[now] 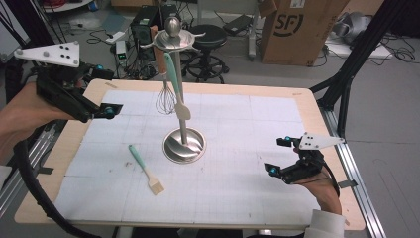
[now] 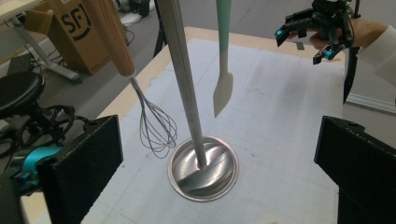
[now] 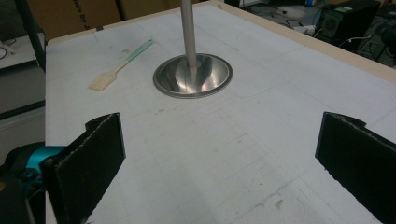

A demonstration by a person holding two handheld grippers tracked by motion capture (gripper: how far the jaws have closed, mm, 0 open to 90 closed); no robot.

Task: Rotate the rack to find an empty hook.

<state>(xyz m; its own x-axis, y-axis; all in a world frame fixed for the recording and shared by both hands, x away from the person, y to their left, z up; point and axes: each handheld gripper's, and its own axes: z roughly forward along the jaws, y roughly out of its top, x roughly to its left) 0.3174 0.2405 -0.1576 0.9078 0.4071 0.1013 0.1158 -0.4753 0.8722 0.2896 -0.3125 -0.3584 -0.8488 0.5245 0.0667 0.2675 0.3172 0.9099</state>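
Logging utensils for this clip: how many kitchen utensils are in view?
3: a whisk and a spatula hang from the stand; a brush lies on the mat.

High view is looking forward and down over the whole desk [image 1: 307, 106]. Left gripper view is sitting close to the metal stand [image 2: 203, 173], facing across it. Right gripper view is facing it from farther off, low; all three are sharing that stand.
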